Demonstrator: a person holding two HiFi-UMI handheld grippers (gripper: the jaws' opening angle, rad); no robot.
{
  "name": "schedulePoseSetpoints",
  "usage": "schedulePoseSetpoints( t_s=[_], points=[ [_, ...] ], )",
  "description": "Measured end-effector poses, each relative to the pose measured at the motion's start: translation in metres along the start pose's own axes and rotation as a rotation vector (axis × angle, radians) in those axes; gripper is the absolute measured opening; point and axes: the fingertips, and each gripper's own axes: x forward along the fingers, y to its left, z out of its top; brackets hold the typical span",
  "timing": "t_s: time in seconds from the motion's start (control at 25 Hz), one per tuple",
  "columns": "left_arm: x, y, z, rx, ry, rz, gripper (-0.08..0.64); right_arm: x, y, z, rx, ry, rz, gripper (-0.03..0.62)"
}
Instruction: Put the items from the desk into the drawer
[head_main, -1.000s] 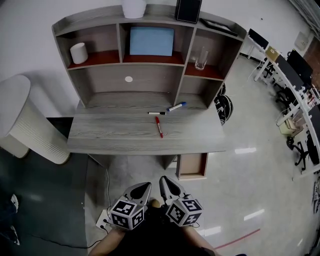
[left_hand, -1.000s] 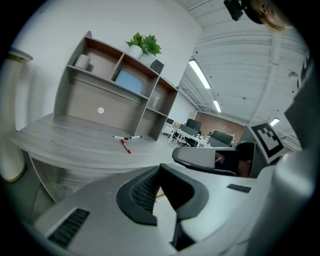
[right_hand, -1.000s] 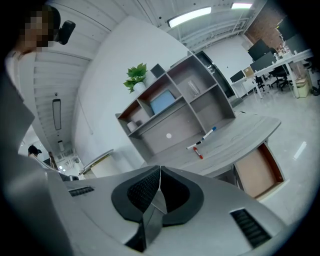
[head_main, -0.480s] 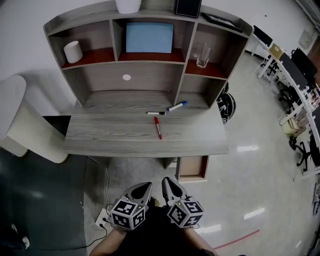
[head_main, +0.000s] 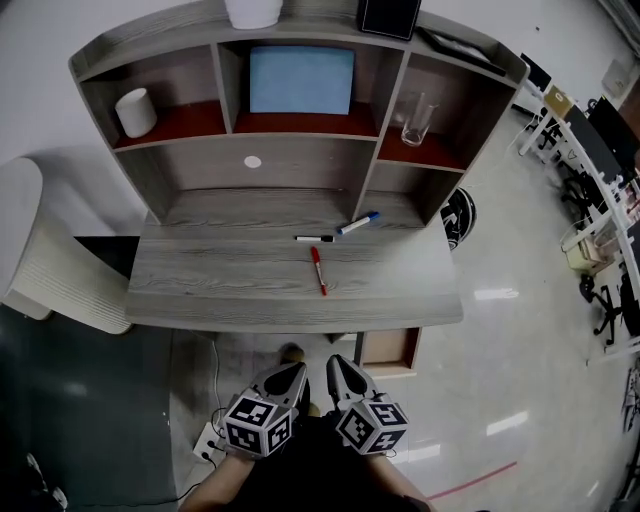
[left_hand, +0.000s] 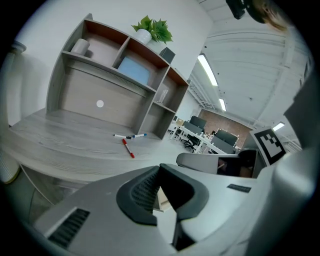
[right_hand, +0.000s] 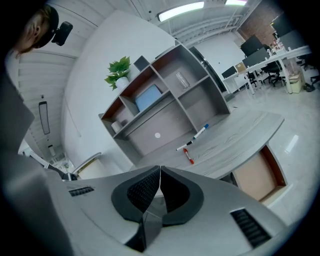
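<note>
Scene at the start of the clearing job, seen from beside the person. The desk (head_main: 220, 290) carries three pens, all untouched: a red marker (head_main: 318, 270) near the middle of the desk, a black marker (head_main: 314, 238) just behind it toward the back of the desk, and a blue marker (head_main: 357, 222) just beside the black one, further toward the desk's back right. None of the three touches either tool.

Under the right end of the desk, a wooden box (head_main: 388, 350) juts past the desk's front edge. It appears to be the drawer, already standing out, though how far it is pulled cannot be told. No pen can be seen in it.

The left tool (head_main: 293, 368) and the right tool (head_main: 334, 360) are held side by side, low in front of the desk and well apart from its top. Both point toward the desk. In its own view the left tool (left_hand: 159, 167) has its jaws together at the tips, with nothing between them. The right tool (right_hand: 160, 170) likewise has its jaws closed on nothing.

A shelf unit (head_main: 160, 170) stands on the back of the desk, with a glass (head_main: 415, 118) in its right compartment. These seem to be furnishings and no part of the job.

Progress, as judged: nothing is stowed yet. All three pens remain to be picked up and carried to the drawer. The red marker, lying nearest the desk's front edge, looks the easiest first pick. Each tool must open before it can take a pen.
</note>
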Motion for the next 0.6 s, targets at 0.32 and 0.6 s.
schedulePoseSetpoints(
  t_s=[0.32, 0.6],
  points=[
    [0.040, 0.044, 0.048, 0.010, 0.032, -0.024, 0.017, 0.068, -0.012, 0.033, -0.025, 0.013, -0.027, 0.009],
    [0.076, 0.073, 0.092, 0.060, 0.046, -0.064, 0.017, 0.118, -0.020, 0.059, -0.031, -0.010, -0.049, 0.009]
  ],
)
